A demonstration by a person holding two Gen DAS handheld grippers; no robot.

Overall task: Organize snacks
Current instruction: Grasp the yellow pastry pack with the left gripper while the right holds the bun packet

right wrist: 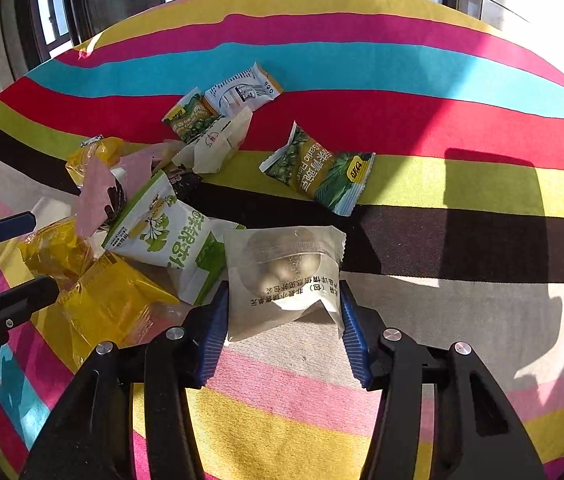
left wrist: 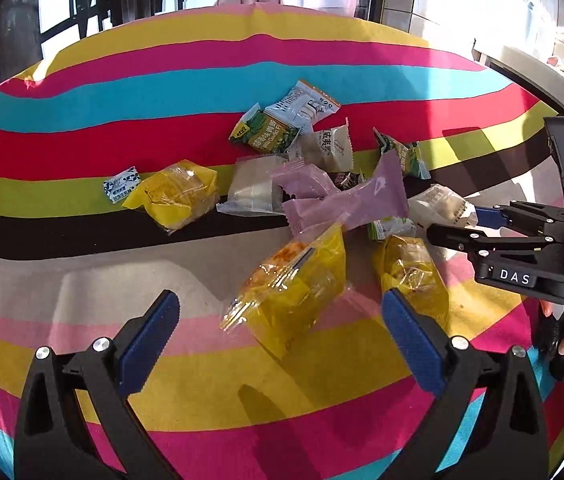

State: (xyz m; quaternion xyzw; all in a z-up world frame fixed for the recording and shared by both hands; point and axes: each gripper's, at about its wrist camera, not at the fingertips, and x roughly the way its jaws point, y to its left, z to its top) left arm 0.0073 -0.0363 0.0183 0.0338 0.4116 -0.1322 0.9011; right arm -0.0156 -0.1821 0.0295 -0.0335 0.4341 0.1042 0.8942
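The right gripper (right wrist: 284, 320) is pinching a translucent white plastic snack packet with round pieces inside (right wrist: 282, 276), its blue pads pressing the packet's two side edges, so its width is lying across the jaws, at the near right edge of the snack pile on the striped cloth-covered counter (right wrist: 442, 112). The left gripper (left wrist: 282, 336) is hanging spread wide and empty, with a crinkly yellow cellophane snack bag (left wrist: 294, 284) lying just ahead between its fingers, nearer this hand

Desk cloth (right wrist: 422, 312): woven, matt, slightly wrinkled. Frosted plastic packet (right wrist: 282, 276) between my right fingers (right wrist: 214, 332): semi-clear film, soft sheen. Yellow wrappers (left wrist: 294, 284): crinkly, glossy cellophane. Purple wrapper (left wrist: 346, 200): matt film. My finger pads: ribbed blue rubber on black matt plastic, shiny metal screws (right wrist: 392, 335).
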